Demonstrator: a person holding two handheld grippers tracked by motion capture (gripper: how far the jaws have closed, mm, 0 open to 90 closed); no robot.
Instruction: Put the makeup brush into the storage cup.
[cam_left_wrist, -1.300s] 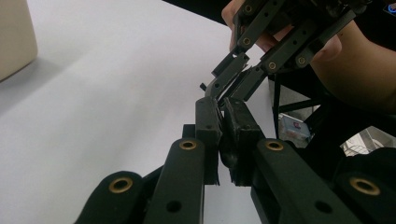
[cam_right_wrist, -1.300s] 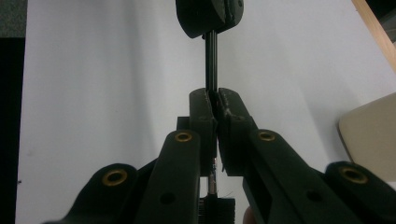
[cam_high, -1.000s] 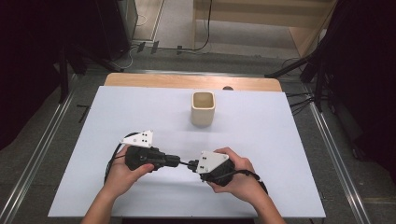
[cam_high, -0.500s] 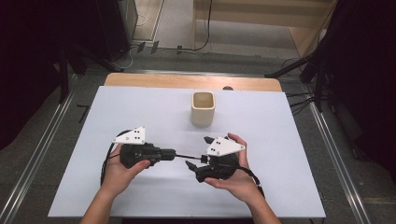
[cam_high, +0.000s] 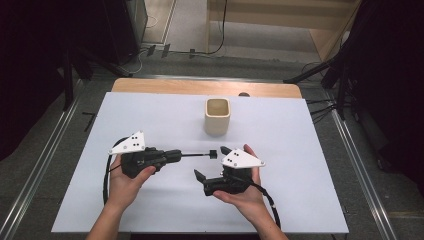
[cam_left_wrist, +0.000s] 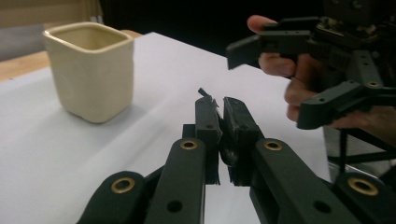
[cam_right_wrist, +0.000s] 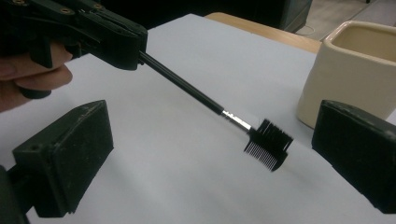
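Left gripper (cam_high: 172, 155) jaws clamped on brush (cam_right_wrist: 268, 143) handle, head carried clear of table, likely for handing over or dropping in cup | right gripper (cam_high: 210, 162) jaws wide, empty, facing brush head | brush: thin black handle, silver collar, short comb-bristle head, at cup's (cam_high: 217, 116) 6 o'clock, near | white table (cam_high: 310, 165)

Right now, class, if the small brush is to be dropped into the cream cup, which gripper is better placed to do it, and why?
Left. The left gripper is shut on the brush, whose comb head points toward the cream cup. The right gripper is open and holds nothing.
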